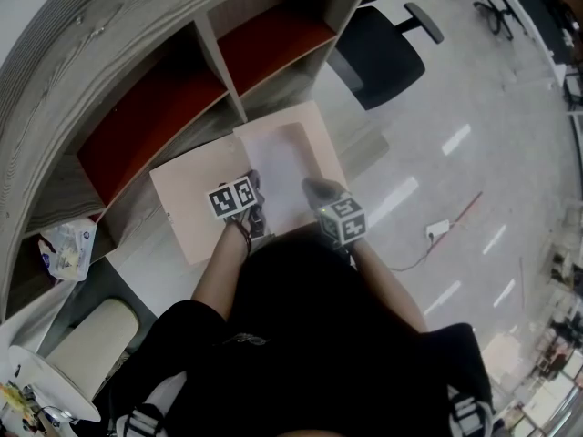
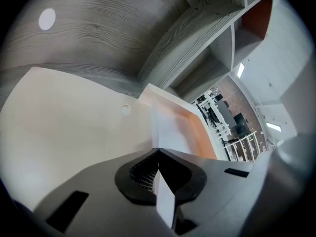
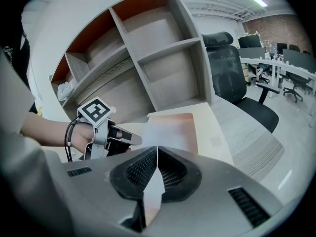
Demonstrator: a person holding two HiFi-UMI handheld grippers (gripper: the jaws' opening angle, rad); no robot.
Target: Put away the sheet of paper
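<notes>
As I look down, I see left gripper clamped tight on near edge of white rectangular sheet of paper; right gripper pinched on same edge, near left one. Sheet stretches forward from both grippers over pale peach flat folder, which sits before grey wooden shelf unit with red-backed compartments. Black office chair beyond, on right.

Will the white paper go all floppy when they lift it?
Probably floppy: the sheet of paper looks thin and curves between the left hand-held gripper and the right hand-held gripper. It is likely very light, and it may crease where pinched.
</notes>
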